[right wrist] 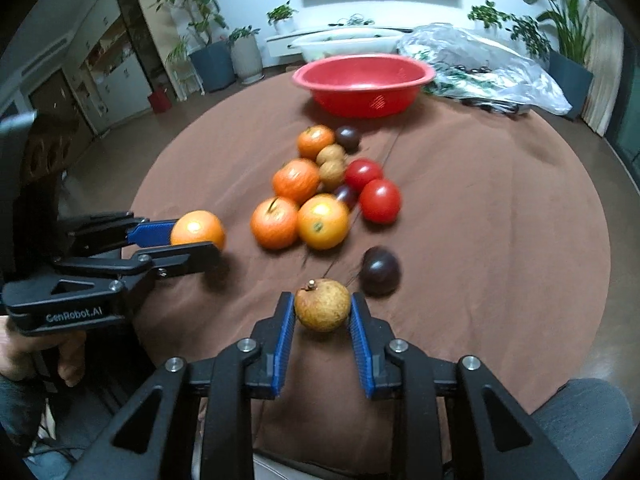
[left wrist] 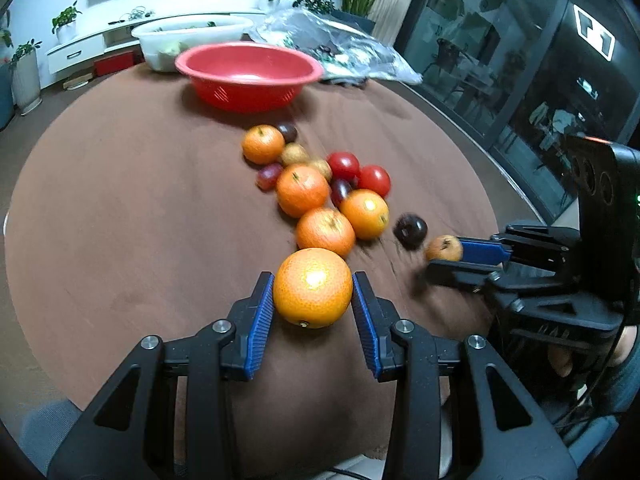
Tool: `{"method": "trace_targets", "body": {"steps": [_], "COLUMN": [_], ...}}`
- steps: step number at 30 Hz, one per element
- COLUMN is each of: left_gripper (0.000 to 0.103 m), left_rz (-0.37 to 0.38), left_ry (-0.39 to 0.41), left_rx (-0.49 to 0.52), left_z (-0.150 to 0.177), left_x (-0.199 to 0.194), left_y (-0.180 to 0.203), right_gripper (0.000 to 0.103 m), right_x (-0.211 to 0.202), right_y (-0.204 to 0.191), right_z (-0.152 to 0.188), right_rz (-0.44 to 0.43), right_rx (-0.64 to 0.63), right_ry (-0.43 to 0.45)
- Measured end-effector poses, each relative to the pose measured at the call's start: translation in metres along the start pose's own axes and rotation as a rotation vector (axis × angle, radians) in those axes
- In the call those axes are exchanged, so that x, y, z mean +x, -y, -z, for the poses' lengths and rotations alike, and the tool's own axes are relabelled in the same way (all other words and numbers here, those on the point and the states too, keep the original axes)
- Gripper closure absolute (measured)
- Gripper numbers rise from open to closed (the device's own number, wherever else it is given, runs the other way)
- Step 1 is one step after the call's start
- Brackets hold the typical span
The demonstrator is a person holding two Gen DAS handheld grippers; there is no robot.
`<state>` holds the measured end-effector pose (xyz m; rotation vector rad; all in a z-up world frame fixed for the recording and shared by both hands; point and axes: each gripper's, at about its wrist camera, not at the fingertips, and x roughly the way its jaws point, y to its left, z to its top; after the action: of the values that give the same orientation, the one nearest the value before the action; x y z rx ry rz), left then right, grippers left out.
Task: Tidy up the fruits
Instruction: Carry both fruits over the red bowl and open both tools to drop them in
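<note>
Claws [left wrist: 312, 294] over brown tablecloth [left wrist: 140, 220]

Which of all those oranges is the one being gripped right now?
The big round orange nearest the camera, pinched between the blue-padded jaws of the left gripper. The other oranges lie loose in the pile on the brown tablecloth.

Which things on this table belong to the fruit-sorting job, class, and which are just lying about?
Part of the job:
- orange in the left gripper
- small brown fruit in the right gripper
- loose fruit pile
- dark plum
- red basket

Lying about:
- plastic bag
- white tub
- potted plants
</note>
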<state>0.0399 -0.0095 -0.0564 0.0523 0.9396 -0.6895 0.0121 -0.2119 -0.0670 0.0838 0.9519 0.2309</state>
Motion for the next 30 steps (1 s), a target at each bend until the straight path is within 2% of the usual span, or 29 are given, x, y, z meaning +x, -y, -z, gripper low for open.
{"method": "trace_targets", "body": {"steps": [5, 9, 12, 16, 19, 22, 30], "left_gripper": [0.067, 0.067, 0.067, 0.067, 0.067, 0.067, 0.066], "left_rz": [-0.025, -0.068, -0.099, -0.114, -0.133, -0.147, -0.168], "left_ry": [0.056, 0.114, 0.135, 0.105, 0.063, 0.022, -0.077], "left_rx": [0.005, 0.045, 0.079, 0.099, 0.114, 0.128, 0.143], "left_z": [-0.040, -0.089, -0.134, -0.185, -0.214, -0.228, -0.232], "left_x": [-0.013, -0.019, -0.012, 0.018, 0.048, 0.078, 0.139], "left_y": [-0.017, -0.028, -0.035, -0.046, -0.051, -0.055, -0.067], "right_gripper": [0.073, 0.073, 0.073, 0.073, 0.073, 0.073, 0.073], "right_x": [-0.014, -0.028, -0.029, -0.017, 0.011, 0.041, 0.106], "right_y": [0.030, 0.052, 0.062, 0.068, 0.070, 0.072, 0.075], "right_z": [-0.028, -0.074, -0.113, -0.161, -0.198, -0.223, -0.248], "right_rz": [0.003, 0.010, 0.000, -0.011, -0.030, -0.022, 0.018], "right_rx": [0.061, 0.070, 0.058, 0.045, 0.041, 0.024, -0.021], "right_ry": [0.047, 0.117, 0.155, 0.171, 0.137, 0.093, -0.029]}}
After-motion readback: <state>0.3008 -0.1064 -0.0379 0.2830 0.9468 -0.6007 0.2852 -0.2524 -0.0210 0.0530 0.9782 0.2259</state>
